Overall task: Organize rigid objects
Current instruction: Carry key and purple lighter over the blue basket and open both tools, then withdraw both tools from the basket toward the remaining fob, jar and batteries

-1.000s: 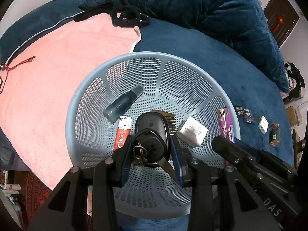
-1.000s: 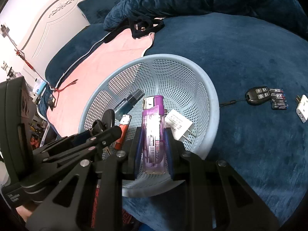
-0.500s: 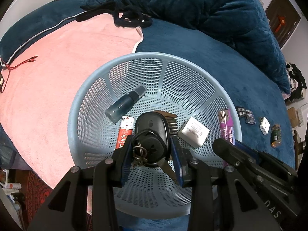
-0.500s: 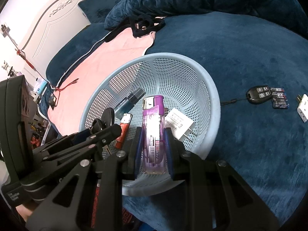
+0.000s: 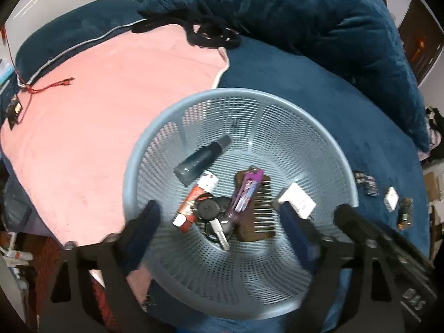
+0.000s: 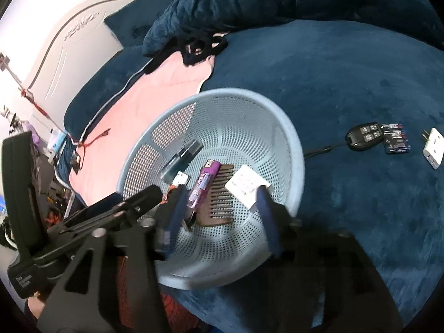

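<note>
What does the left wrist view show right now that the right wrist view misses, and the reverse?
Left wrist only: the black key fob with its key in the basket, and a small brown bottle on the bedspread.

Right wrist only: the white headboard and the remote's cord.

Both: the blue basket holding the purple lighter, comb, white charger, red lighter and spray bottle; both jaws opening, empty.

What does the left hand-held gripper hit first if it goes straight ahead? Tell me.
Most likely the black car key lying in the blue basket. The left hand-held gripper points down at it, jaws opening and empty; depth is hard to judge.
</note>
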